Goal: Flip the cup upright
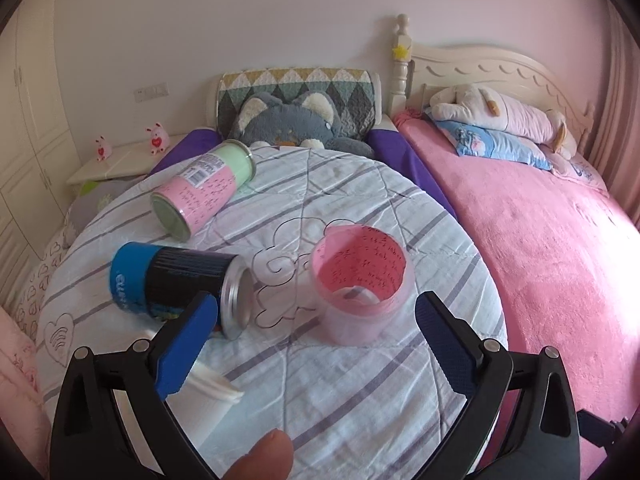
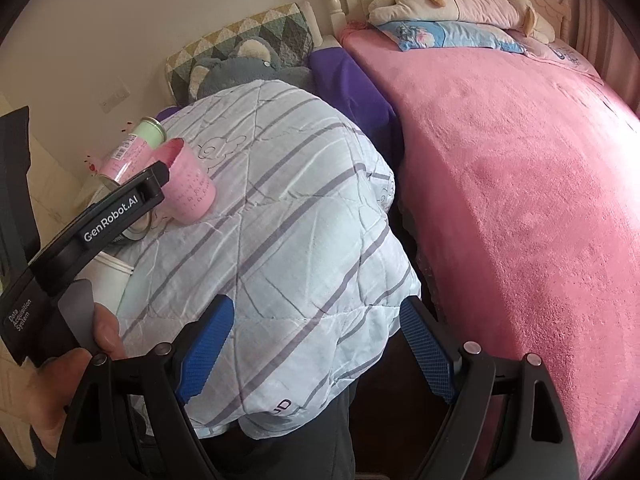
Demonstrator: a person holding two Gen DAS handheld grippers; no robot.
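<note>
A translucent pink cup stands upright on the striped quilt, mouth up, with a bit of white paper inside. My left gripper is open, its blue pads on either side of the cup and slightly nearer than it, not touching it. The cup also shows in the right wrist view, beside the left gripper's black body. My right gripper is open and empty over the quilt's near edge, far from the cup.
A black and blue can lies on its side left of the cup. A pink and green can lies further back. A white paper cup lies by my left finger. Stuffed toys and a pink blanket lie to the right.
</note>
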